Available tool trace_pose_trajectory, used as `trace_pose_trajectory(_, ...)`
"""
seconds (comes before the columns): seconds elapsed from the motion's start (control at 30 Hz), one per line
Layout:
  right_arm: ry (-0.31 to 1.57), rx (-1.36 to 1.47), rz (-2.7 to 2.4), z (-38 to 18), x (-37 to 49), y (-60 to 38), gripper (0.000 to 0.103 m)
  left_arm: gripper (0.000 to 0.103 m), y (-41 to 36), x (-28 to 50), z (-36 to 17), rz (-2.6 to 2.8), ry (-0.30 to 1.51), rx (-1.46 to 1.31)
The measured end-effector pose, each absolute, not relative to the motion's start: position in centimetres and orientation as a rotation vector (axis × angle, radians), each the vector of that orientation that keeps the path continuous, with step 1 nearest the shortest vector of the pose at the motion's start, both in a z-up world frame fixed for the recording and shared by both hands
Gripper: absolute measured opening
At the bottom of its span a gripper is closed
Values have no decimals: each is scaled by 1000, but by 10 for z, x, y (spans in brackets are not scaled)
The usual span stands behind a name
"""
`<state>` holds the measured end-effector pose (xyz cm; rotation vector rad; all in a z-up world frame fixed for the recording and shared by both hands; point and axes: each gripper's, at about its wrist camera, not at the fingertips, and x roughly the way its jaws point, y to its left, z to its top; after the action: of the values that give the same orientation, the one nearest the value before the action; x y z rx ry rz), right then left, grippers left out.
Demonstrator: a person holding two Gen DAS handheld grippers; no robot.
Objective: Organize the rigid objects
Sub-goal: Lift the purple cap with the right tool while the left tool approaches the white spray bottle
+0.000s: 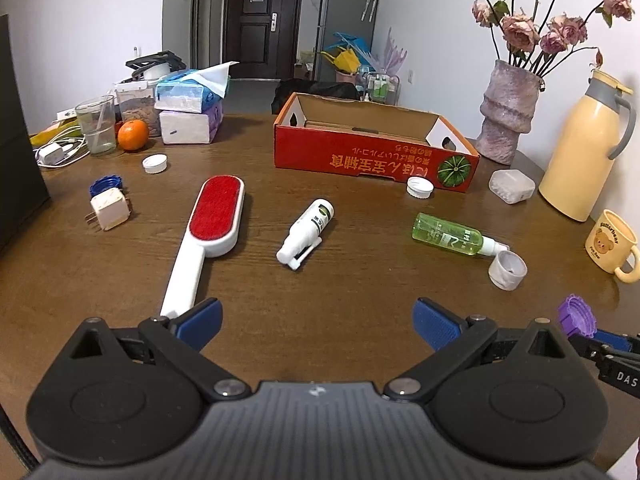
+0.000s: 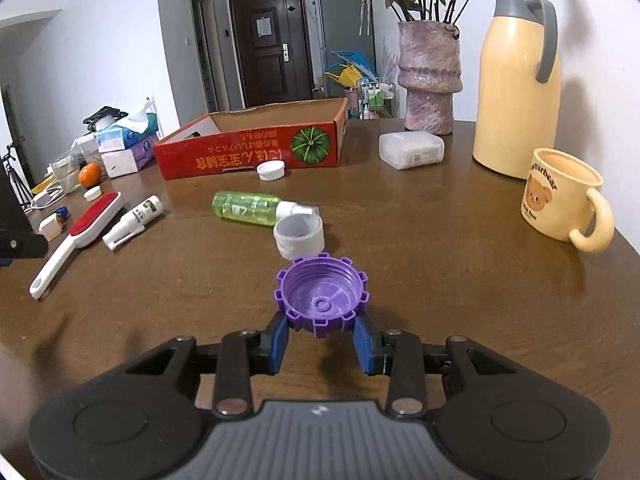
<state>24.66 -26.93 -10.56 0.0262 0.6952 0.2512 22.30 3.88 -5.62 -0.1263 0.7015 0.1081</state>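
Observation:
My right gripper (image 2: 322, 330) is shut on a purple bottle cap (image 2: 321, 301), open side up, just above the table; the cap also shows in the left wrist view (image 1: 576, 316). My left gripper (image 1: 318, 322) is open and empty, its left finger beside the handle of a red and white lint brush (image 1: 210, 224). A white spray bottle (image 1: 306, 234), a green spray bottle (image 1: 452, 234) and its clear cap (image 1: 508, 270) lie on the table. An open red cardboard box (image 1: 372, 160) stands at the back.
White caps (image 1: 420, 188) (image 1: 155, 163), a blue cap (image 1: 105, 185), a plug adapter (image 1: 109, 210), an orange (image 1: 133, 135), tissue packs (image 1: 192, 120), a vase (image 1: 506, 114), a yellow jug (image 1: 580, 152), a bear mug (image 1: 612, 246) and a clear case (image 1: 512, 186) are on the table.

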Motion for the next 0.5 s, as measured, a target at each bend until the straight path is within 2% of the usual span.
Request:
trace_pose_trajectory(0.3, 679, 12, 240, -98, 271, -258, 34, 103, 40, 262, -60, 87, 712, -83)
trace_pose_trajectory(0.5, 669, 7, 242, -94, 286, -249, 34, 99, 41, 287, -64, 86, 715, -44)
